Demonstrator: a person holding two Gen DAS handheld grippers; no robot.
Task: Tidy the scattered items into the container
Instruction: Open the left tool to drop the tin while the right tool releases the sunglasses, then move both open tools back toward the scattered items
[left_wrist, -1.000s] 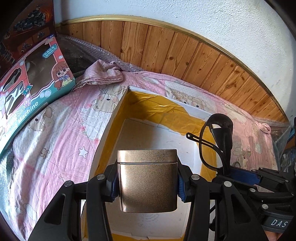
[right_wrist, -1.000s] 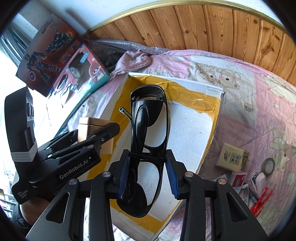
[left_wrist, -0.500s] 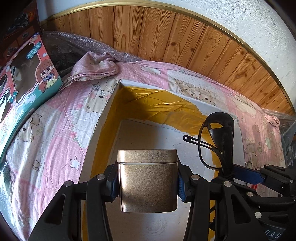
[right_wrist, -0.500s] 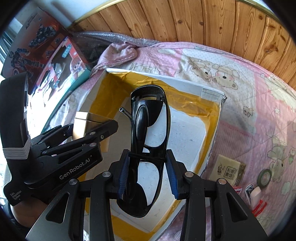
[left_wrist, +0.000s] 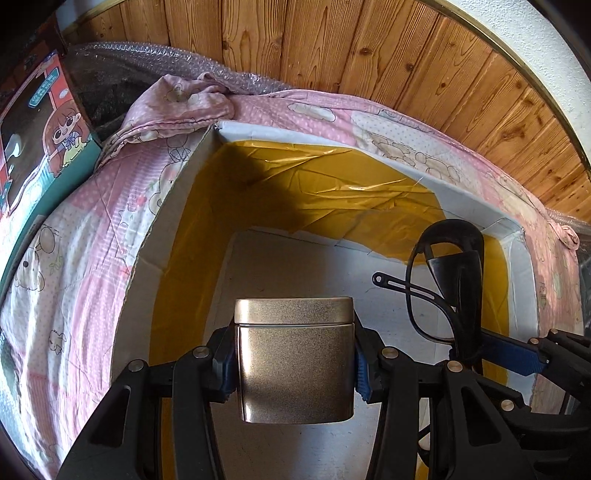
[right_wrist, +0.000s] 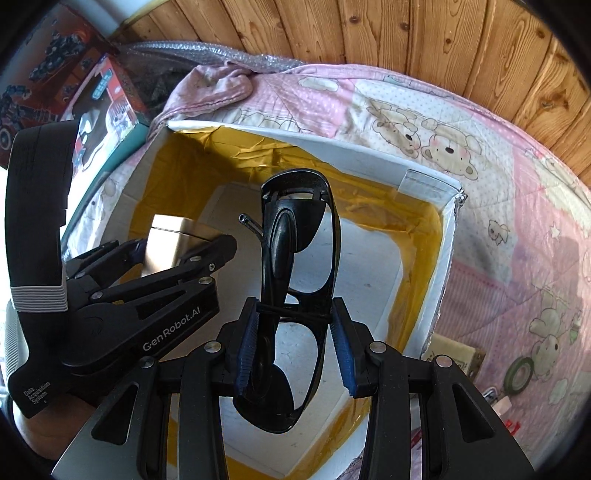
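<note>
The left tool (left_wrist: 295, 360) clamps a bronze metal tin (left_wrist: 294, 360) between its blue pads, held over the open white box (left_wrist: 476, 206) lined with yellow tape. To its right, the right tool (right_wrist: 294, 345) grips folded black sunglasses (right_wrist: 295, 295) above the same box, which sits on a pink bear-print quilt (right_wrist: 498, 177).

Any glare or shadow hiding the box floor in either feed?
Left wrist: a dark shadow covers the yellow liner of the box; the tin shows soft sheen. Right wrist: strong fisheye bend, tin glares, sunglasses block part of the floor.
</note>
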